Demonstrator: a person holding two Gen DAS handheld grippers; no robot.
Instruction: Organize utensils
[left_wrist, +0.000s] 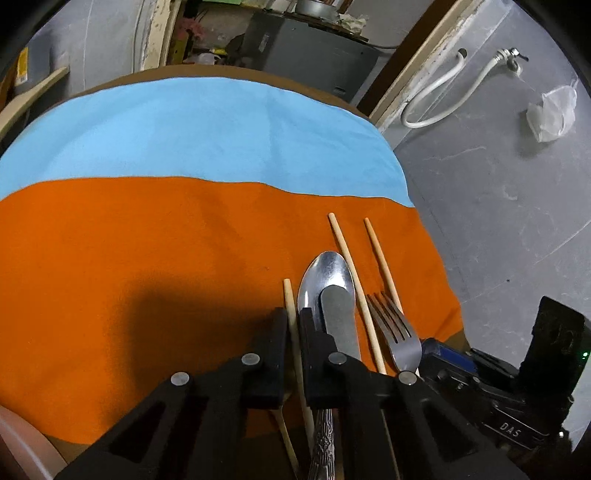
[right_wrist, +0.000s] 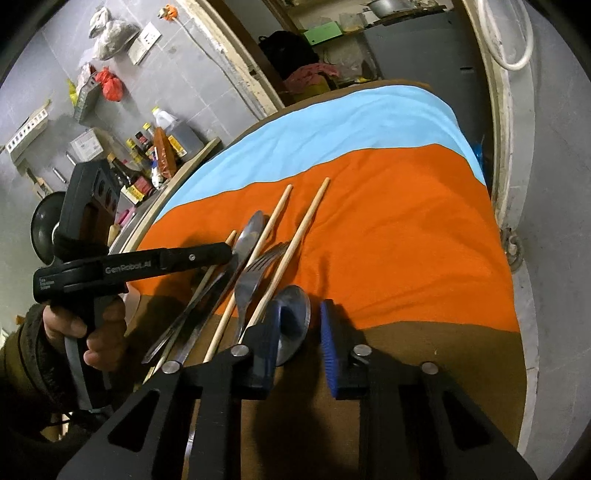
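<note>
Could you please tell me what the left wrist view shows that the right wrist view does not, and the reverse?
Only the left wrist view: the left gripper from above, shut on a chopstick, plus a white hose and a plastic bag.

Only the right wrist view: a hand holding the left gripper, a second spoon between the right gripper's blue pads, and bottles.

Both: the orange and blue cloth, the fork and the large spoon.
</note>
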